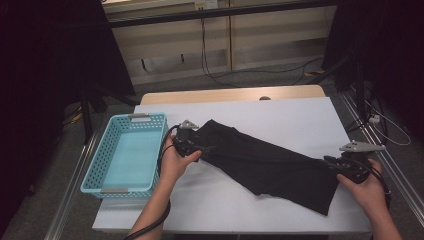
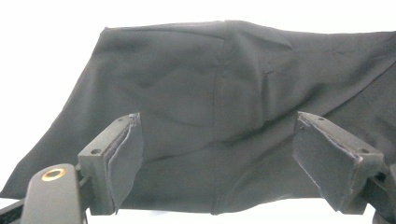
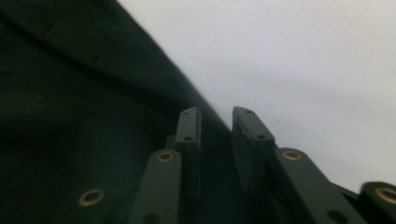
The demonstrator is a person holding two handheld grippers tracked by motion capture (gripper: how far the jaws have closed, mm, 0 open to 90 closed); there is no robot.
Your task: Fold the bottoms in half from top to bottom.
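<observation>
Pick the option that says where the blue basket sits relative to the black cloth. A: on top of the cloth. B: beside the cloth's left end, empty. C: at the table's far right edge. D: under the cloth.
B: in the high view the blue basket stands empty on the table, beside the left end of the black cloth.

One black garment lies across the middle of the table, running from 10 o'clock to 4 o'clock. One light-blue perforated basket sits at 9 o'clock. Two handheld grippers: left gripper at 10 o'clock, right gripper at 4 o'clock. One white table.
</observation>
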